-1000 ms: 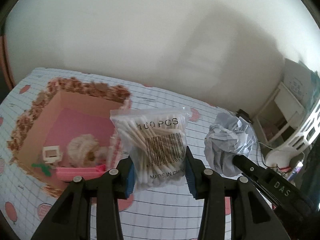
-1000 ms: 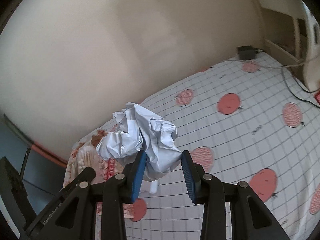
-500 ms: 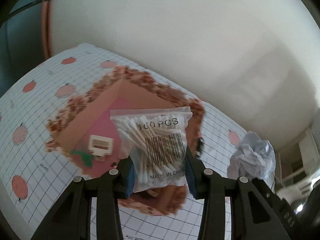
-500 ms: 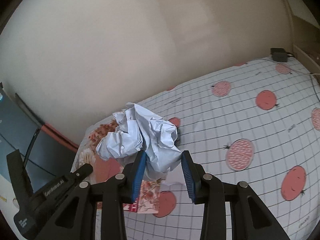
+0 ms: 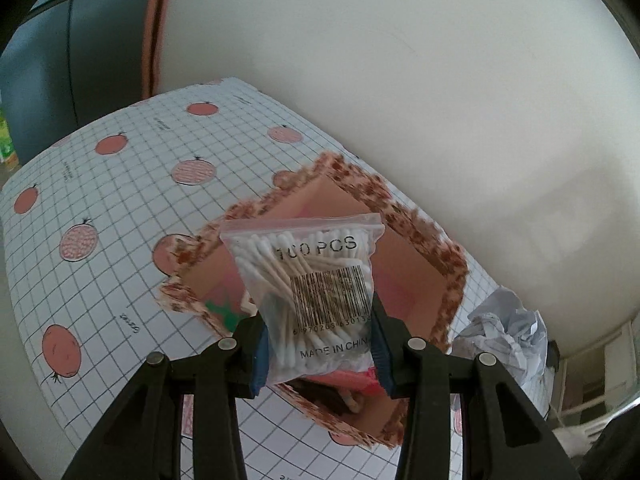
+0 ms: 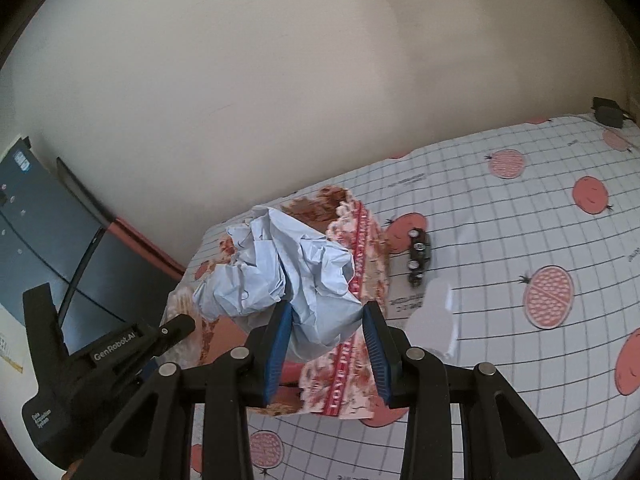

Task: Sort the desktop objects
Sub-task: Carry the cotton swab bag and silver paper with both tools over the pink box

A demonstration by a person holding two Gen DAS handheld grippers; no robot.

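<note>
Over checkered cloth [image 5: 120,216], left tongs [image 5: 318,344] pinch bagged cotton swabs [image 5: 312,288]; right tongs [image 6: 326,344] clamp crumpled paper [image 6: 280,268].

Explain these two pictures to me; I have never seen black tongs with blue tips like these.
Each black tong is a handheld tool with a camera behind it, looking along its two fingers. A person holds one in each hand.

The left tool grips a cotton swab bag above an open patterned box. The right tool grips a crumpled paper ball beside that box.

Both stand over a tablecloth with a grid and pink fruit print. A small dark toy car lies on it.
</note>
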